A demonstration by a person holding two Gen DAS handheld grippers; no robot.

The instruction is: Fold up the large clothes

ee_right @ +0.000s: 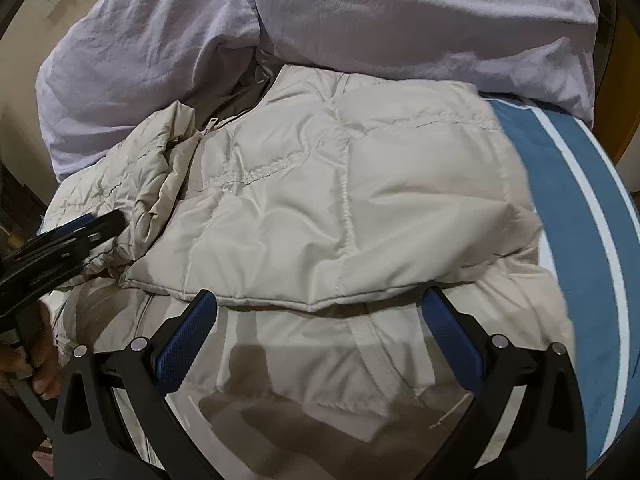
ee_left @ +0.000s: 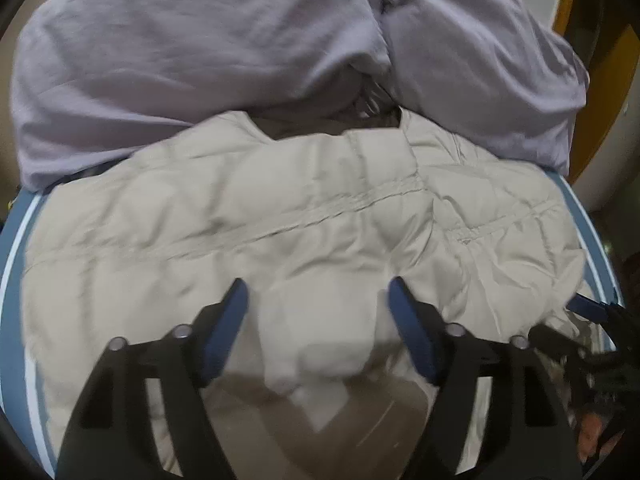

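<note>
Puffy jacket partly folded on the bed

The cream jacket is lying on the blue striped bed, just in front of a purple blanket. One side is already lying folded over the middle, and a bunched sleeve is sticking out beside it. The left tool is hanging open over the jacket, gripping nothing. The right tool is open too, hovering by the folded edge. The sleeve and more folding are likely still waiting.
</note>
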